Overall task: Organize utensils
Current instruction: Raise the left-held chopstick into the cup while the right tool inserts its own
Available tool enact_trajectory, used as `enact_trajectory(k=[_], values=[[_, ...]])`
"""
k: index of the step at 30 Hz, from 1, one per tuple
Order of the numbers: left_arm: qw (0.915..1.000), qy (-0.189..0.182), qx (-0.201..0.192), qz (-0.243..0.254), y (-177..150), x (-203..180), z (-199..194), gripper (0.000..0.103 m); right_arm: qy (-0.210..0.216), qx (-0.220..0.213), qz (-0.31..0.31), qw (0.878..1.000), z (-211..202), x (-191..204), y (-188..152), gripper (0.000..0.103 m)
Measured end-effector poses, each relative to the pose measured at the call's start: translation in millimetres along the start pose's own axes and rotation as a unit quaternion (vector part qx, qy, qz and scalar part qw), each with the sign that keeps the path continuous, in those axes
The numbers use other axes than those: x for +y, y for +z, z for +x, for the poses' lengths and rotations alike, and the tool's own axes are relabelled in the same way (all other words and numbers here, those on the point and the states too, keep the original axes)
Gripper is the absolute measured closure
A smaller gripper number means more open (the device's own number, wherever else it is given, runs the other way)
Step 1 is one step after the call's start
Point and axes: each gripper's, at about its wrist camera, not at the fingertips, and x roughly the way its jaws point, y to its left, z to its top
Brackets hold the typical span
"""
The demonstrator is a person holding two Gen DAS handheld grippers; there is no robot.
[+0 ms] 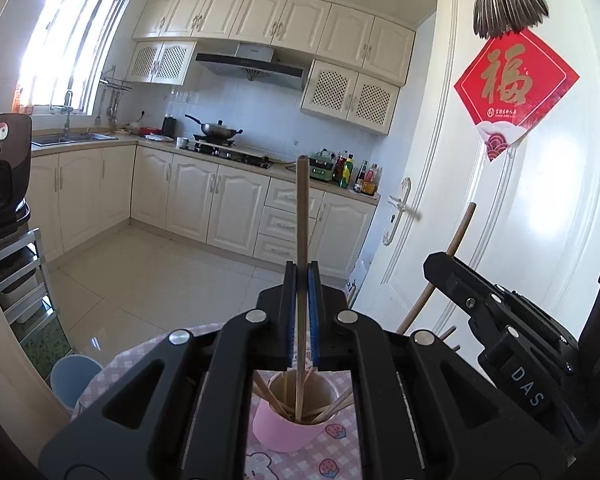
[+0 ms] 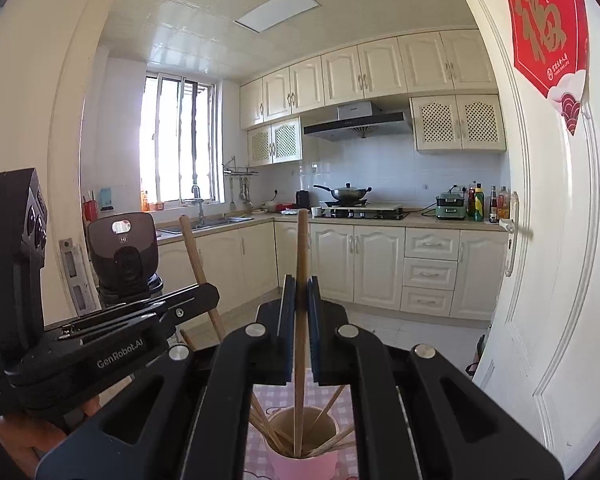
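A pink cup (image 1: 284,434) (image 2: 306,462) holding several wooden chopsticks stands on the pink checked tablecloth (image 1: 336,456), just below both grippers. My left gripper (image 1: 302,270) is shut on an upright chopstick (image 1: 302,208) whose lower end dips into the cup. In the right wrist view that gripper (image 2: 208,292) shows at the left with its chopstick (image 2: 192,248). My right gripper (image 2: 300,282) is shut on another upright chopstick (image 2: 301,240), whose lower end is also inside the cup. It appears at the right of the left wrist view (image 1: 440,262), gripping its slanted stick (image 1: 462,228).
A white door (image 1: 500,200) with a red paper sign stands close on the right. A blue bin (image 1: 74,376) sits on the floor by the table, with a metal rack (image 1: 20,280) and a dark appliance (image 1: 4,168) to the left. Kitchen cabinets line the far walls.
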Motion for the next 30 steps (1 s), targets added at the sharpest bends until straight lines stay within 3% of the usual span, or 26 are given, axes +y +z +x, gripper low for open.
enact_trajectory(k=[16,27,28,30], values=[[0.9971,0.002,0.056,0.051,-43,-1,7,0.097,0.009,0.07,-0.005,0.997,10,6,-50,0.098],[0.9945,0.011,0.09,0.053,-52,8,12,0.094,0.002,0.076,0.005,0.997,9,7,-54,0.097],[0.9942,0.013,0.091,0.054,-52,7,12,0.09,0.002,0.076,0.008,0.997,7,6,-55,0.097],[0.9942,0.016,0.09,0.056,-53,7,9,0.069,0.001,0.075,0.012,0.997,5,5,-54,0.097]])
